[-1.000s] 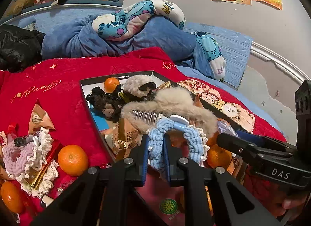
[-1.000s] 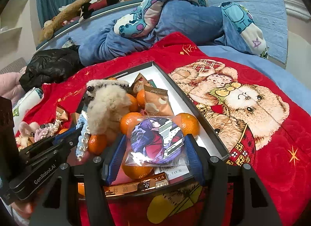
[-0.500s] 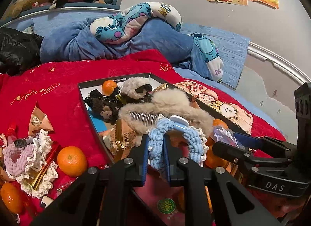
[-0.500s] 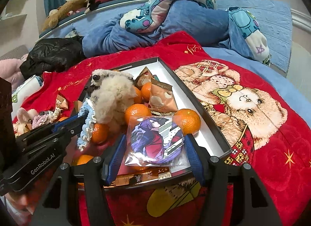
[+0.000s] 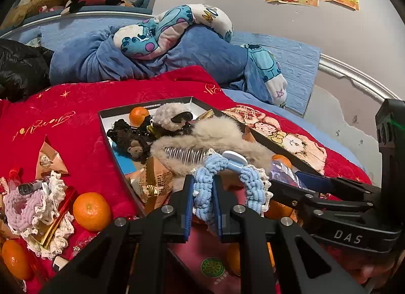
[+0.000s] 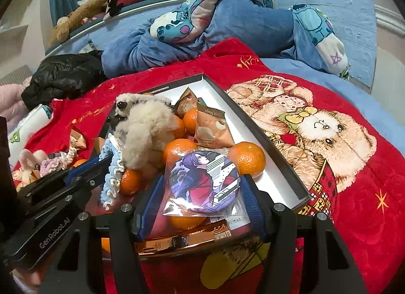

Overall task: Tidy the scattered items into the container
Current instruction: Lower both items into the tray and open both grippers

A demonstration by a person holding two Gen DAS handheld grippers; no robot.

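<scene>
Blue crochet scrunchie (image 5: 205, 187) clamped in left tool (image 5: 203, 204) above box (image 6: 255, 126); right tool (image 6: 202, 208) grips bagged badge (image 6: 205, 180) over box.

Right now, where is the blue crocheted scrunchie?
The blue crocheted scrunchie is pinched in the left gripper, held over the box beside the fluffy hair clip.

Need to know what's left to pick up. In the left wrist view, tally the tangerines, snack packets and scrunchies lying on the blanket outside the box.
Tangerines: 2
Triangular snack packet: 1
Pink crocheted scrunchie: 1
Total: 4
</scene>
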